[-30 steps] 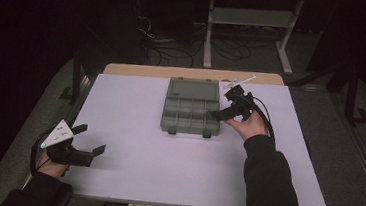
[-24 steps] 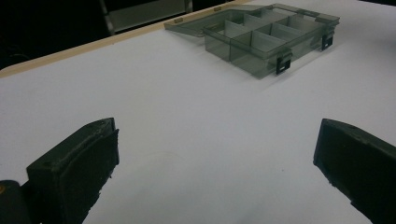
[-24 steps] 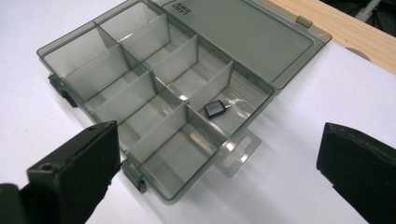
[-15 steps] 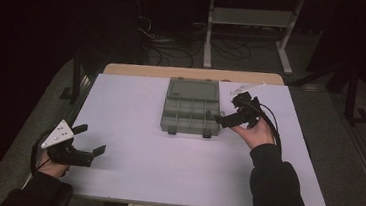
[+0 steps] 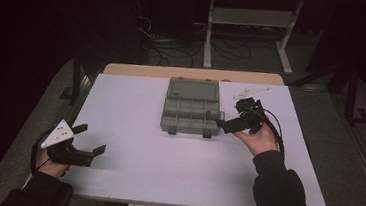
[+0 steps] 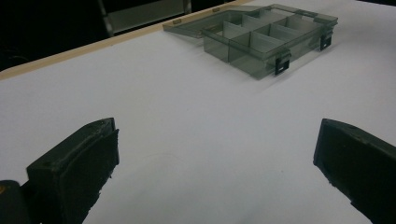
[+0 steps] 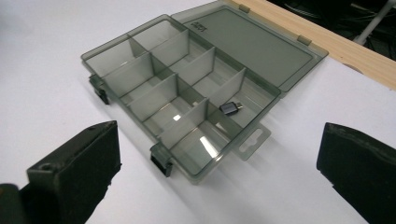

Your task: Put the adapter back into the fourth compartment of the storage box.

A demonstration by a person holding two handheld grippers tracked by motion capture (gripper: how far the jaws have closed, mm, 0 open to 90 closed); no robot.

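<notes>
Dark room, cables and a metal frame on the floor beyond a white desk with a wooden strip along its far edge. Ahead of the right claw, just beside its tips: a smoky grey compartment box, lid folded flat open away from the person, two black latches on the near wall. In the right claw view, eight cells in two rows inside the box; a small dark adapter-like piece lying in one cell of the lid-side row, nearest the end with the hang tab; every other cell bare. Right claw released, jaws wide apart, nothing between them, aimed at the tab end of the box. Behind that claw, farther back on the desk, a pale small item, too blurred to identify. Left claw also released, jaws spread, low over bare desk at the near left corner, well apart from the box; box far ahead and to the right in the left claw view.
</notes>
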